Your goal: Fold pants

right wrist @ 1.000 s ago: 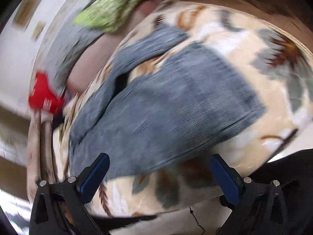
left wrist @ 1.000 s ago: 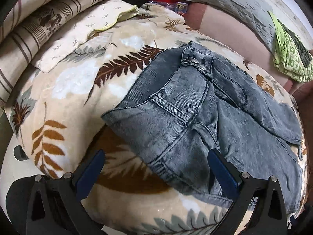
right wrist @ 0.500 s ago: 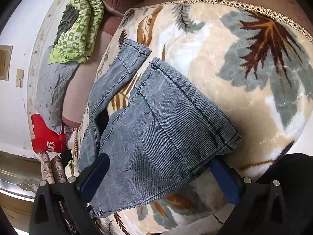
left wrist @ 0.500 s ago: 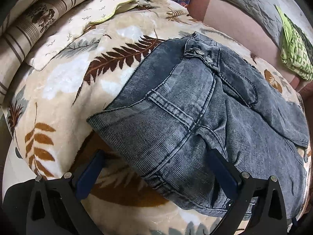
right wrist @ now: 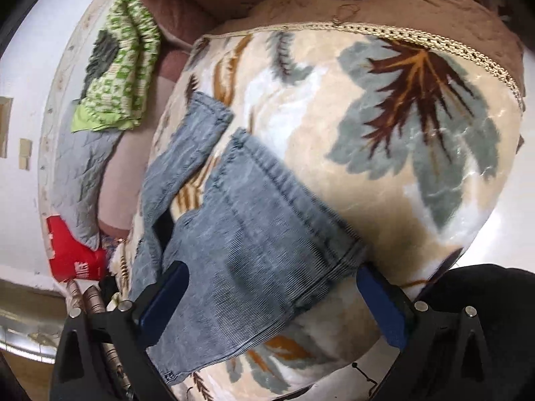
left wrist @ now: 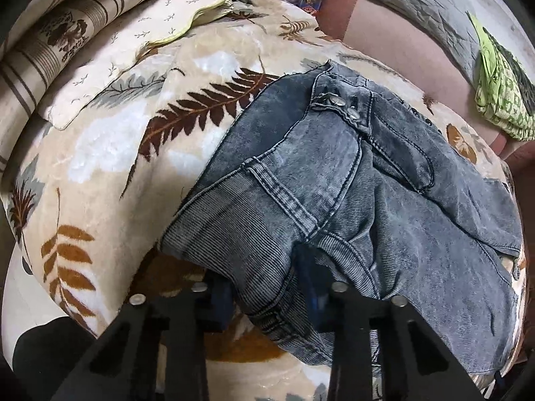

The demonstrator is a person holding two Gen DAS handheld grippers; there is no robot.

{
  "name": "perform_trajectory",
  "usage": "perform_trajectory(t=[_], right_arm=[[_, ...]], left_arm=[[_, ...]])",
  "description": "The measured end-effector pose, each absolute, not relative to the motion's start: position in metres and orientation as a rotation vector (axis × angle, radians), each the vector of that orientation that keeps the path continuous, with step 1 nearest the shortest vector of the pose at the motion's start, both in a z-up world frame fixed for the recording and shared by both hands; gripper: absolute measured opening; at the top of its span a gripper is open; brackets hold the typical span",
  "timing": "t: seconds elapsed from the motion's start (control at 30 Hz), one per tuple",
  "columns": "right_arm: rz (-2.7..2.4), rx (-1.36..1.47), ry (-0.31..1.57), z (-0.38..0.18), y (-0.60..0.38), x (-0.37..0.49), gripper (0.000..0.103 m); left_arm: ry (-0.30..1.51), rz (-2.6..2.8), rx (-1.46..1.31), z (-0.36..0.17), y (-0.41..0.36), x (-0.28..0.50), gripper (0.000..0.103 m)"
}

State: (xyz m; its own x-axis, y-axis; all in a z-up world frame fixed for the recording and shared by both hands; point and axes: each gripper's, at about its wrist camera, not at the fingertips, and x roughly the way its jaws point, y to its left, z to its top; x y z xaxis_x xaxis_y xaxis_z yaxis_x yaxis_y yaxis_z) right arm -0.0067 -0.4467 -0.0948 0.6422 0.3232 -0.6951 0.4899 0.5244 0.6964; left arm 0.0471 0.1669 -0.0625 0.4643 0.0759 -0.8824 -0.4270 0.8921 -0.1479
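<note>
The left gripper is closing its jaws on the near waistband corner of the grey denim pants, with a bunched ridge of ribbed fabric squeezed between the blue pads. The right gripper stands spread wide, its fingers straddling the hem end of one pant leg without pinching it.

The pants lie flat on a cream fleece blanket printed with brown and grey leaves. The waist with its two metal snaps sits at the left gripper's end, and the second leg's cuff lies farther off. Bare blanket surrounds the waistband to the left and beyond the hems. A striped cushion, a pale pillow, a green patterned cloth and a red bag ring the blanket's edges.
</note>
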Motion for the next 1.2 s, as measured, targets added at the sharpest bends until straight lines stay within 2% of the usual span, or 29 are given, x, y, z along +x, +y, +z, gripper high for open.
perform_trajectory(t=[0.07,0.13,0.17,0.2,0.23,0.37,0.57,0.63,0.67,0.7,0.77,0.83,0.87,0.93,0.97,1.03,1.2], right_arm=[[-0.121,1.057,0.925,-0.1,-0.45,-0.001,0.097],[-0.131,1.037,0.929,-0.099,-0.452,0.005,0.09],[-0.145,1.012,0.935,-0.097,-0.453,0.008,0.07],[-0.158,0.988,0.938,-0.095,-0.453,0.01,0.024],[-0.164,0.964,0.95,-0.094,-0.455,0.014,0.016],[-0.134,0.857,0.992,-0.089,-0.456,0.032,0.016],[-0.121,0.588,0.809,-0.007,-0.444,0.031,0.016],[-0.144,0.521,0.816,-0.006,-0.439,0.028,0.017],[-0.158,0.486,0.873,-0.021,-0.439,0.029,0.022],[-0.177,0.478,0.931,-0.037,-0.442,0.031,0.037],[-0.253,0.497,1.082,-0.081,-0.455,0.032,0.047],[-0.232,0.532,1.015,-0.072,-0.461,0.023,0.06],[-0.248,0.528,0.984,-0.06,-0.464,0.02,0.07],[-0.23,0.519,0.905,-0.035,-0.467,0.022,0.071],[-0.2,0.505,0.877,-0.022,-0.467,0.03,0.072],[-0.138,0.486,0.862,-0.009,-0.462,0.053,0.073],[-0.119,0.347,1.032,-0.036,-0.443,0.133,0.073]], left_arm=[[1.038,0.321,-0.373,-0.059,0.167,0.049,0.014],[1.036,0.321,-0.375,-0.055,0.169,0.052,0.013],[1.038,0.32,-0.379,-0.054,0.17,0.053,0.013],[1.037,0.32,-0.377,-0.053,0.171,0.054,0.012],[1.035,0.319,-0.373,-0.051,0.172,0.054,0.012],[0.994,0.329,-0.377,-0.04,0.175,0.049,0.01],[0.842,0.351,-0.391,0.002,0.178,0.014,0.01],[0.864,0.36,-0.357,-0.009,0.168,0.001,0.011],[0.906,0.357,-0.337,-0.021,0.164,0.001,0.013],[0.956,0.351,-0.319,-0.035,0.162,0.002,0.015],[1.041,0.352,-0.346,-0.06,0.168,0.0,0.019],[1.0,0.358,-0.354,-0.051,0.174,-0.005,0.028],[0.97,0.386,-0.317,-0.039,0.175,-0.005,0.034],[0.908,0.391,-0.272,-0.019,0.173,-0.002,0.043],[0.859,0.386,-0.246,-0.005,0.169,0.001,0.053],[0.816,0.369,-0.223,0.007,0.162,0.008,0.061],[0.867,0.306,-0.152,-0.008,0.139,0.036,0.061]])
